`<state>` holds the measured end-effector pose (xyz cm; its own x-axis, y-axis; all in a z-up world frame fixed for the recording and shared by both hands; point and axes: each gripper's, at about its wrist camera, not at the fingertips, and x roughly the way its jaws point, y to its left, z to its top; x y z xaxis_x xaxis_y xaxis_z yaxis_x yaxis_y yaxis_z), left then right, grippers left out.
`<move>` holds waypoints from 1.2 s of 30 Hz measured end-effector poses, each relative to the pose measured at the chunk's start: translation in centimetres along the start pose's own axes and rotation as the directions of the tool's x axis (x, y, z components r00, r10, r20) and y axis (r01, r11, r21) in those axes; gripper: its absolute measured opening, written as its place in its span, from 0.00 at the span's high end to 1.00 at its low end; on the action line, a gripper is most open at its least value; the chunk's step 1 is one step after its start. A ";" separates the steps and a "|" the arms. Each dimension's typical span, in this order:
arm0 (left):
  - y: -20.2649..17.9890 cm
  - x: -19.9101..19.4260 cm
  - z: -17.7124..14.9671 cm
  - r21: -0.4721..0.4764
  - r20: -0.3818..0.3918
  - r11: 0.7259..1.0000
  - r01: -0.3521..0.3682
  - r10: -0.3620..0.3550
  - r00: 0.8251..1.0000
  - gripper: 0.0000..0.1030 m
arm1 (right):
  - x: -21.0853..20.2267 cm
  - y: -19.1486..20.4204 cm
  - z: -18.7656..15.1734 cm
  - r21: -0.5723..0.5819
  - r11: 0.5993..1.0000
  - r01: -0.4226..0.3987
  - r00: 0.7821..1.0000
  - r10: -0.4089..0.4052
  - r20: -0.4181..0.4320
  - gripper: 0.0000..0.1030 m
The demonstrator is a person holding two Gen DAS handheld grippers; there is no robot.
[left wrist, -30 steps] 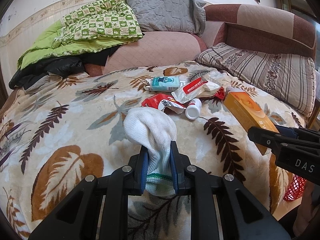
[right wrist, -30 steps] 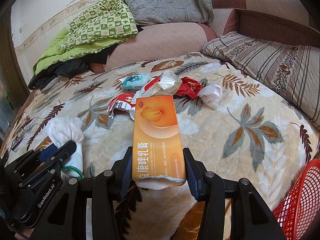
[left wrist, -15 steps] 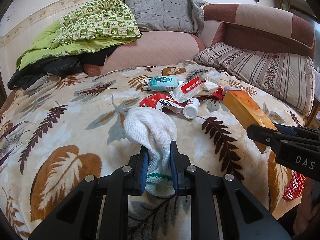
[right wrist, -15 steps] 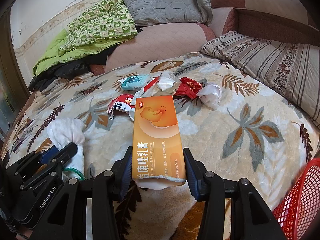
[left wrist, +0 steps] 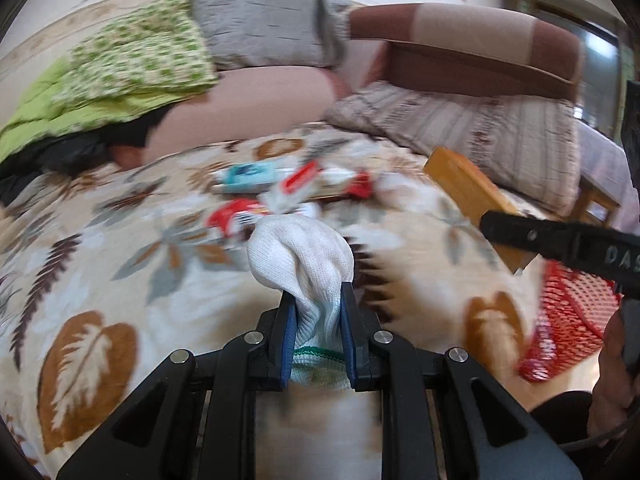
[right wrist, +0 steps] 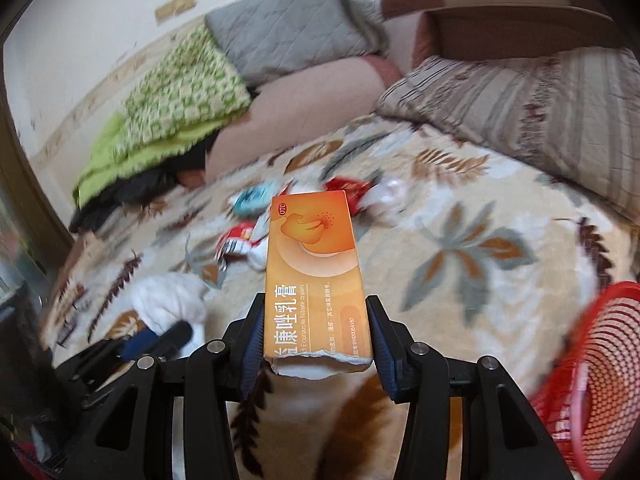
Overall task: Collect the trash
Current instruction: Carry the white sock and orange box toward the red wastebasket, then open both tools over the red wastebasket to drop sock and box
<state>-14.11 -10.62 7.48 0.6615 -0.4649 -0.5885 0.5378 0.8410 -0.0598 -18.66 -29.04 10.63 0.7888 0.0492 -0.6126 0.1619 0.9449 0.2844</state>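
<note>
My left gripper [left wrist: 317, 308] is shut on a white sock [left wrist: 302, 256] with a green cuff, held above the leaf-patterned blanket [left wrist: 120, 264]. My right gripper [right wrist: 316, 320] is shut on a torn orange medicine box [right wrist: 314, 264]; that box [left wrist: 472, 192] also shows at the right of the left wrist view. A blurred pile of wrappers lies mid-bed: a teal pack [left wrist: 250, 172], red packets [left wrist: 228, 216], a crumpled white wad [right wrist: 390, 196]. A red mesh basket [right wrist: 596, 372] stands low at the right, off the bed's edge.
Green quilts [left wrist: 132, 68], a grey pillow [left wrist: 264, 28] and a striped pillow [left wrist: 480, 136] line the far side against a padded headboard [left wrist: 472, 48]. A hand [left wrist: 612, 384] holds the right gripper at the lower right. Both views are motion-blurred.
Both grippers have swung right and lifted, keeping their loads. The red basket has come much further into both views. The orange box now sits higher in the left wrist view.
</note>
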 end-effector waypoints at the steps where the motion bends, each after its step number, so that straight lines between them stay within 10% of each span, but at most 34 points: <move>1: -0.9 -0.1 0.4 0.009 0.001 1.000 0.023 -0.023 1.000 0.82 | -1.3 -1.1 0.1 0.011 1.000 0.014 1.000 -0.014 0.015 0.50; 7: -9.1 -0.8 3.7 0.097 -0.005 0.976 0.197 -0.198 0.980 0.82 | -8.1 -9.8 -0.6 0.154 0.981 0.118 0.991 -0.127 0.051 0.50; 20: -27.5 3.0 5.8 0.156 -0.216 0.832 0.532 -0.497 0.840 0.80 | -15.1 -24.4 -4.5 0.462 0.857 0.228 0.961 -0.274 0.032 0.47; 22: -28.9 3.7 5.9 0.163 -0.230 0.821 0.547 -0.507 0.831 0.61 | -15.3 -25.1 -4.4 0.483 0.849 0.216 0.962 -0.269 0.042 0.44; 29: -26.6 3.1 5.4 0.149 -0.212 0.845 0.514 -0.480 0.851 0.48 | -16.3 -24.8 -3.9 0.461 0.857 0.230 0.952 -0.297 0.077 0.37; 36: -17.4 2.0 4.4 0.056 -0.172 0.919 0.389 -0.375 0.911 0.44 | -13.8 -19.8 -3.0 0.352 0.920 0.172 0.976 -0.207 0.063 0.37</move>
<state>-19.82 -27.42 10.93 0.3109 -0.6916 -0.6519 0.7811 0.5767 -0.2393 -34.57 -47.49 11.27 0.7741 -0.1681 -0.6104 0.4935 0.7641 0.4154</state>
